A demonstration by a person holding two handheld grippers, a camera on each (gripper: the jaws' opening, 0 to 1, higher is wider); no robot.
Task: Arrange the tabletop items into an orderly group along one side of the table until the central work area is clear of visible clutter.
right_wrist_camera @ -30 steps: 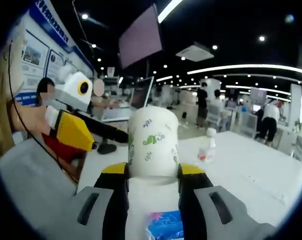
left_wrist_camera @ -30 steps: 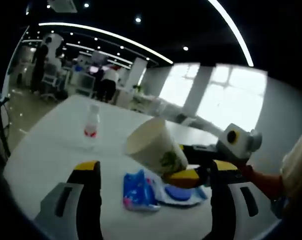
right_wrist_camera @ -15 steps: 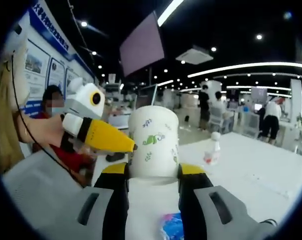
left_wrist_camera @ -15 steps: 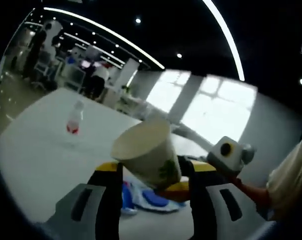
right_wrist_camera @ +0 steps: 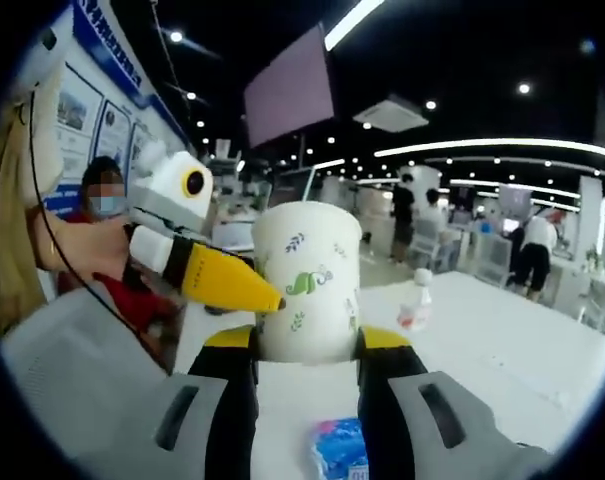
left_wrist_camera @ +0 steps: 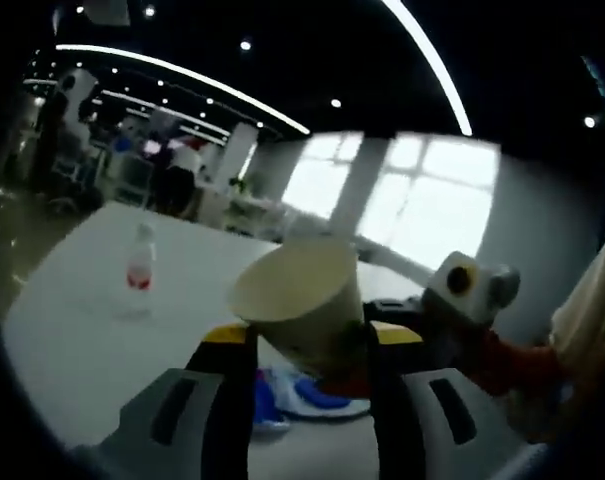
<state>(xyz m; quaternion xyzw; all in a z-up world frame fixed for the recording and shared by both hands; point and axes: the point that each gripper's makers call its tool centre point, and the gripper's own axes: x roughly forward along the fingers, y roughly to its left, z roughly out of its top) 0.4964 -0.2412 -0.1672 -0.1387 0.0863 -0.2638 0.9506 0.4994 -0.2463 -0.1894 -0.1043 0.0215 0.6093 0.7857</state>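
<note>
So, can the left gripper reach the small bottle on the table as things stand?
Probably not at once. The paper cup held by the right gripper sits between the left gripper's jaws, and the bottle stands well beyond on the table.

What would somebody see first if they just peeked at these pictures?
First, the big white paper cup with green leaf prints, squeezed between the right gripper jaws in the middle of the right gripper view. The left gripper pokes its yellow tip against the cup's side. Farther back, a small bottle stands alone on the white table.
</note>
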